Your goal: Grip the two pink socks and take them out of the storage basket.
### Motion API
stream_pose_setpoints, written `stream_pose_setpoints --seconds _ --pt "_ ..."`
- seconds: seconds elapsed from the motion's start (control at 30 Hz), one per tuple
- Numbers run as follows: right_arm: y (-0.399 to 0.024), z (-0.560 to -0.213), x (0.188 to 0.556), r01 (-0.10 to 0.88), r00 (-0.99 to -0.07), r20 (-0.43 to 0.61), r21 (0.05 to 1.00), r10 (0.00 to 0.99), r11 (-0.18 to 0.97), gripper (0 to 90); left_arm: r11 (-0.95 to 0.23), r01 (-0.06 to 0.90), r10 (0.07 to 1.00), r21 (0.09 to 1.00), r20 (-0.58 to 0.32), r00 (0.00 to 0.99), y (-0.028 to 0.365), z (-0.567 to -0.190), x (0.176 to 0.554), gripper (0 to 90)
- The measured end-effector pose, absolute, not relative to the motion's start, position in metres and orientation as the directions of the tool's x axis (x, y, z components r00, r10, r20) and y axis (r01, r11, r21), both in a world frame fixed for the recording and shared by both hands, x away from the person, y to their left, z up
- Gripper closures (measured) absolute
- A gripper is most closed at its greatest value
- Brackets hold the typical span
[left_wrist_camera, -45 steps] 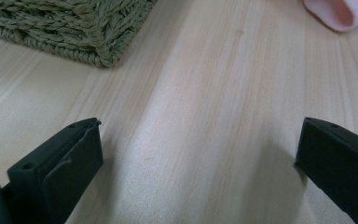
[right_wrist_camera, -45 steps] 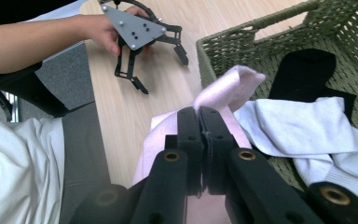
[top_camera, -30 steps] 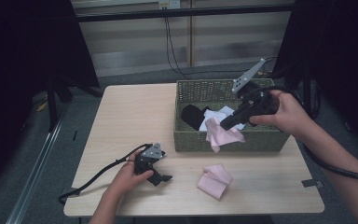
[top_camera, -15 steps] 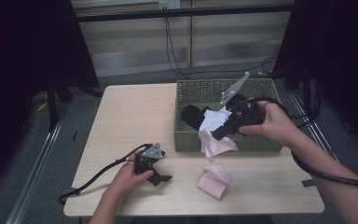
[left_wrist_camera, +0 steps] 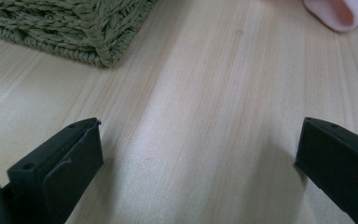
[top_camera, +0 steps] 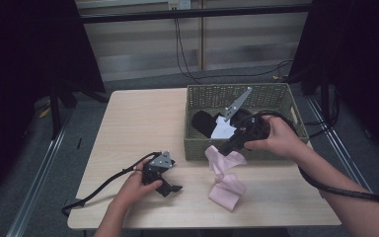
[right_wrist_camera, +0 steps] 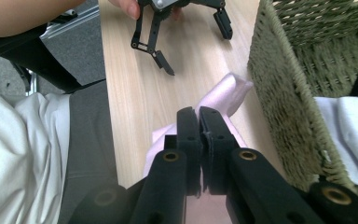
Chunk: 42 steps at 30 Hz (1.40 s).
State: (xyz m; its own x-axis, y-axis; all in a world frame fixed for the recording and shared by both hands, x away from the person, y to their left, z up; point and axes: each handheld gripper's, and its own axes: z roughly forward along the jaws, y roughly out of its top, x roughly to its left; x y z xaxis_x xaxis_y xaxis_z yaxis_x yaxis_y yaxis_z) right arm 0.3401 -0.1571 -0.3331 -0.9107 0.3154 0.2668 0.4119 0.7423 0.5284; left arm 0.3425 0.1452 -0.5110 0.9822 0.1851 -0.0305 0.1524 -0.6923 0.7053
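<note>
Jaws of the right gripper (top_camera: 225, 148) clamp a pink cloth (top_camera: 220, 162) dangling over another pink cloth (top_camera: 227, 192) already on the table (top_camera: 128, 123); left gripper (top_camera: 170, 187) rests, jaws apart; farther off, the basket (top_camera: 197, 148) still holds dark and white pieces

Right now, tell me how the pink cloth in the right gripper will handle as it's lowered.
Probably floppy: the pink cloth hangs in folds from the shut right gripper. Likely light, since a thin pinch holds it. It may land bunched on the other pink cloth lying on the table.
</note>
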Motion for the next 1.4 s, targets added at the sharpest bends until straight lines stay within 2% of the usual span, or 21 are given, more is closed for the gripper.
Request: stream_pose_setpoints --seconds 0.2,0.77,1.0,1.4 --pt "-0.157 -0.339 0.339 0.408 -0.913 0.26 0.525 0.316 0.747 86.9 -0.692 0.152 0.185 0.705 -0.03 0.982 0.145 -0.511 0.342 0.0" --pt "-0.167 -0.347 0.336 0.417 -0.909 0.248 0.518 0.336 0.746 62.5 -0.692 0.156 0.187 0.705 -0.034 0.982 0.145 -0.511 0.342 0.0" --pt "-0.179 -0.352 0.335 0.438 -0.899 0.243 0.538 0.364 0.721 49.5 -0.692 0.156 0.187 0.705 -0.034 0.982 0.145 -0.511 0.342 0.0" --pt "-0.204 -0.369 0.328 0.447 -0.891 0.201 0.548 0.408 0.707 33.8 -0.692 0.156 0.187 0.705 -0.033 0.982 0.145 -0.511 0.342 0.0"
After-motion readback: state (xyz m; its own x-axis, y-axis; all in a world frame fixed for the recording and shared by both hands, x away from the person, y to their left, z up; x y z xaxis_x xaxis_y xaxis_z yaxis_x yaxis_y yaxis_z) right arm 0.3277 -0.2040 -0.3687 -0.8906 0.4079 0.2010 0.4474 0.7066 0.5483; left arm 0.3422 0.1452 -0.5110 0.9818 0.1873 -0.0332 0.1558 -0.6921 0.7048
